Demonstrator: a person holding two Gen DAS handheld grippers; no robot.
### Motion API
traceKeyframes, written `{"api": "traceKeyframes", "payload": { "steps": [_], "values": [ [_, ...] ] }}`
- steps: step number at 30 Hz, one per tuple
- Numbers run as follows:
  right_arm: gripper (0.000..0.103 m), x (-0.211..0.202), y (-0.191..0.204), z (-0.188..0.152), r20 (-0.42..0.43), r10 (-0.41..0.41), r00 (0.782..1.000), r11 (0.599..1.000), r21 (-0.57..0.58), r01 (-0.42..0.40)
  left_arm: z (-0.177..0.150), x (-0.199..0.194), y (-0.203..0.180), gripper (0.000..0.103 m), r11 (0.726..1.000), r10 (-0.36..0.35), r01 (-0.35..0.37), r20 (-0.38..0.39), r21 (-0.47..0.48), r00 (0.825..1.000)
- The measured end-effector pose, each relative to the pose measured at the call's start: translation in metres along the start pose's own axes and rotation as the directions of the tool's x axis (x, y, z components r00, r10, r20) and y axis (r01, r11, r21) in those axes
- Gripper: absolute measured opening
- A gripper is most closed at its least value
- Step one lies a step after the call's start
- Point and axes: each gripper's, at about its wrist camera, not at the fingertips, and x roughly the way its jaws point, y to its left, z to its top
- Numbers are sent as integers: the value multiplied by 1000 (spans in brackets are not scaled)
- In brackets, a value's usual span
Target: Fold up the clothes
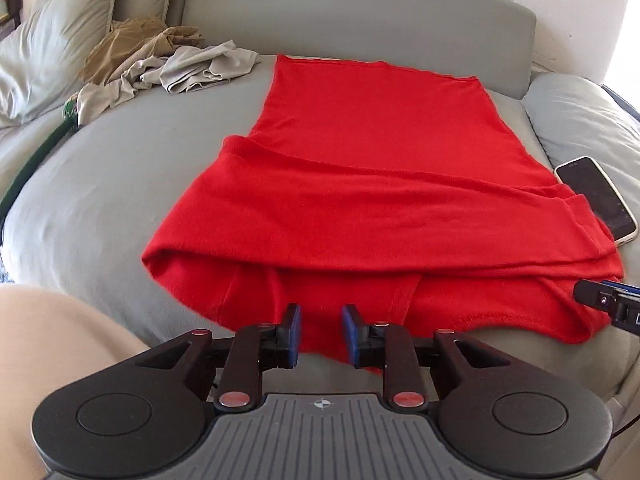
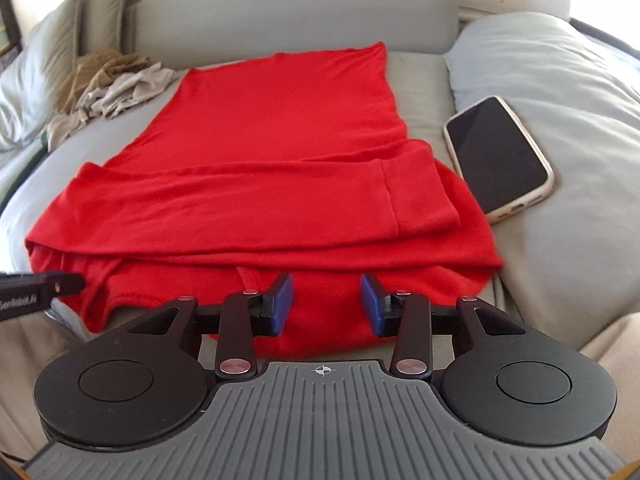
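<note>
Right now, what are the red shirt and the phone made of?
The shirt looks like soft knit cloth, maybe cotton: matte, with drooping folds and stitched hems. The phone seems to have a shiny glass front, dark and reflecting light, inside a pale case that looks like rubbery plastic.

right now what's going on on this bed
A person with a claw in each hand is folding a red shirt laid flat on a grey bed. Its sleeves are already folded across the body. The left claw and right claw are both open at the shirt's near edge, gripping nothing. A phone lies beside the shirt, and a pile of beige clothes waits farther back.
</note>
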Motion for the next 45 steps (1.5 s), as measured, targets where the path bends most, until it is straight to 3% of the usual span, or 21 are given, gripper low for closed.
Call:
{"api": "traceKeyframes", "payload": {
  "steps": [5, 10, 13, 17, 19, 24, 26, 34, 37, 40, 42, 45],
  "values": [
    [44, -7, 12, 7, 62, 78, 995, 997, -10, -77, 5, -1, -23, 26, 992, -60, 47, 121, 115, 991],
    [47, 20, 31, 0, -66, 95, 993, 990, -95, -101, -8, 16, -43, 29, 970, -80, 72, 24, 233, 996],
    [48, 7, 33, -9, -95, 77, 992, 983, -159, -92, -12, 10, -37, 30, 968, -108, 117, -53, 220, 993],
    [53, -9, 26, -8, -173, 105, 979, 985, -118, -127, -11, 3, -24, 34, 969, -160, 182, -137, 166, 978],
    [60, -21, 17, -3, -147, 146, 978, 985, -69, -158, -6, -4, -17, 35, 968, -201, 216, -124, 125, 972],
    [74, -55, -1, 25, 30, 210, 977, 978, 18, -210, 20, -26, -6, 38, 967, -242, 243, -33, 75, 970],
    [80, -69, -5, 41, 103, 213, 972, 976, 23, -216, 34, -37, -1, 39, 968, -245, 243, 18, 64, 969],
    [81, -114, -3, 120, 344, 207, 916, 978, -60, -199, 119, -62, 25, 42, 971, -235, 240, 238, 6, 942],
    [82, -113, -1, 156, 384, 168, 908, 986, -81, -148, 156, -65, 34, 42, 974, -213, 228, 317, -13, 924],
    [82, -97, -6, 195, 397, 188, 898, 982, -78, -171, 194, -58, 45, 41, 979, -177, 203, 385, -28, 906],
    [81, -73, -9, 224, 377, 203, 904, 979, -67, -192, 220, -32, 55, 40, 983, -152, 179, 394, -33, 907],
    [72, -23, -14, 262, 333, 230, 914, 971, -20, -237, 255, 26, 72, 37, 975, -148, 193, 324, -114, 935]
  ]
}}
